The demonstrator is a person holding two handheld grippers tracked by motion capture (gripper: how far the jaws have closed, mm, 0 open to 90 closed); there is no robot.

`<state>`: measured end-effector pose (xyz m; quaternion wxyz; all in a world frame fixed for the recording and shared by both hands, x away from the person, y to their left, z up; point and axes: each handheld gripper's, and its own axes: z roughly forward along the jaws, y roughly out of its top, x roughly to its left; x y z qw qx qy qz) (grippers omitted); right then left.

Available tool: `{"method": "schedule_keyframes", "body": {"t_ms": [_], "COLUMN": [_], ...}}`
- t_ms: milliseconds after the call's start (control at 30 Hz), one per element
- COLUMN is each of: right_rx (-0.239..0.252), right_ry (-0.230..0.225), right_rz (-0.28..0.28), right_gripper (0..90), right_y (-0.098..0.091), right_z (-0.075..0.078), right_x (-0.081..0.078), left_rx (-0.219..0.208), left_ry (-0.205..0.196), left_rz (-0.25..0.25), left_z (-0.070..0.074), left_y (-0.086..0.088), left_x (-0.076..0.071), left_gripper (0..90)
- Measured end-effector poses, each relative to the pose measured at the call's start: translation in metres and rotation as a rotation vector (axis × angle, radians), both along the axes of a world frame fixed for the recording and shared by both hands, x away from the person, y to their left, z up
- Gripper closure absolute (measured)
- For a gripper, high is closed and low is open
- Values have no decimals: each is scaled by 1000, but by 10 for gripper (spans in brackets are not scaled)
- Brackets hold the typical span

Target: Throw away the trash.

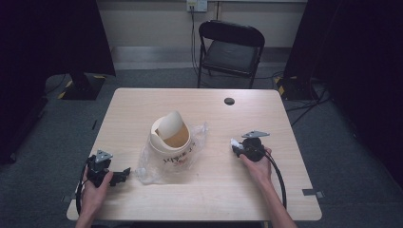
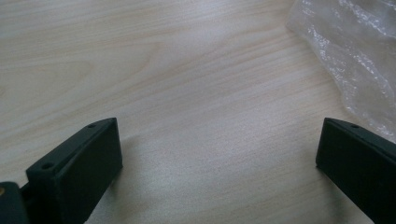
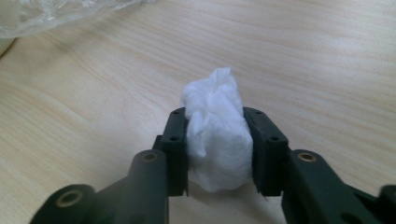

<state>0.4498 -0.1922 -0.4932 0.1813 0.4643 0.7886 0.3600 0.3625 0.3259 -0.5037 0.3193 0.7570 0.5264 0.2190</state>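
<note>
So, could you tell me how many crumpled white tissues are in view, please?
1. The crumpled tissue is pinched between the jaws of the right gripper, right of the small bin. More may lie hidden inside the bin.

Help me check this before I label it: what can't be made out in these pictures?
- Printing on the small bin: too small, high view.
- Bin's inside: hidden by its swing lid.
- Plastic bag: cut off by the frame edge, left gripper view.
- Back of the tissue wad: covered by the right gripper's jaws.
</note>
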Motion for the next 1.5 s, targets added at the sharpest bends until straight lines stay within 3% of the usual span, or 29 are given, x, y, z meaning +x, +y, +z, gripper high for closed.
{"method": "schedule_keyframes", "body": {"t_ms": [200, 367, 733, 933, 1167, 1367, 1500], "right_rx": [6, 54, 71, 110, 152, 193, 189], "right_ry": [-2, -5, -14, -12, -66, -43, -49], "right_rz": [2, -9, 33, 46, 76, 114, 129], "right_gripper": [724, 729, 735, 740, 741, 745, 751], "right_y": [-1, -4, 2, 4, 11, 16, 22], "right_z": [4, 10, 19, 29, 40, 49, 57], "right_x": [1, 0, -9, -13, -20, -24, -28], "left_rx": [-3, -1, -2, -2, -1, -3, -2], "left_ry": [-1, -1, -1, -1, 0, -1, -1], "left_rz": [2, -1, 0, -1, -1, 0, -2], "left_z": [0, 0, 0, 0, 0, 0, 0], "left_y": [0, 0, 0, 0, 0, 0, 0], "left_x": [0, 0, 0, 0, 0, 0, 0], "left_gripper": [0, 0, 0, 0, 0, 0, 0]}}
